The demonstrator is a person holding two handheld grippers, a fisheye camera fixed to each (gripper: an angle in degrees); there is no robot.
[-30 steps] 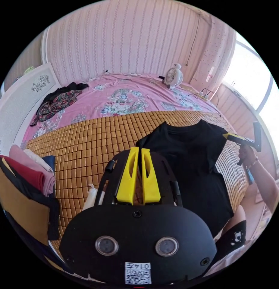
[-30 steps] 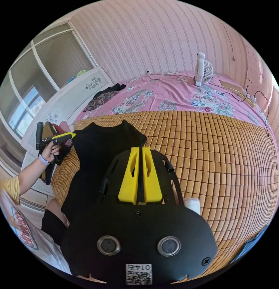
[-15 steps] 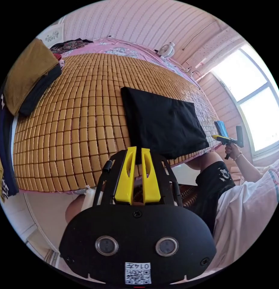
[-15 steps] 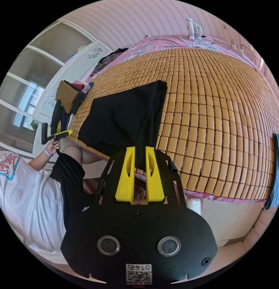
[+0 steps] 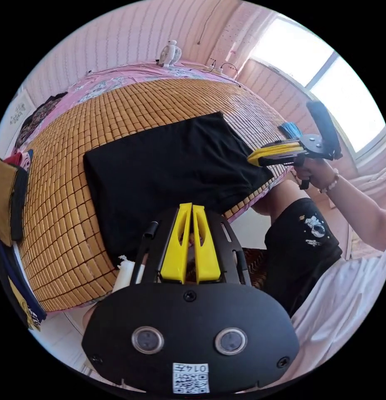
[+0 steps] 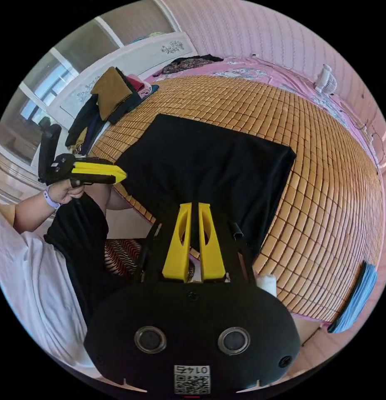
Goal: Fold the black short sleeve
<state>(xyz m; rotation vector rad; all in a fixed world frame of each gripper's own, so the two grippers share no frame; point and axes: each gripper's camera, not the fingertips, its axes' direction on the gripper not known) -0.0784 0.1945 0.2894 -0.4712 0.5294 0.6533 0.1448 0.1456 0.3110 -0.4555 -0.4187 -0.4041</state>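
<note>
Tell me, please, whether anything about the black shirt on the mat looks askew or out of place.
The black shirt lies flat as a folded rectangle on the bamboo mat, but its near edge overhangs the mat's side toward the person. Both the left gripper and the right gripper look shut on that edge.

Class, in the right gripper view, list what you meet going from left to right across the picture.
Left hand-held gripper with yellow jaws → folded black short-sleeve shirt → woven bamboo mat → blue cloth at the mat's edge.

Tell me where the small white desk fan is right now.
The small white desk fan stands on the pink floral bedsheet beyond the woven bamboo mat, against the striped wall; the right gripper view shows it too.
</note>
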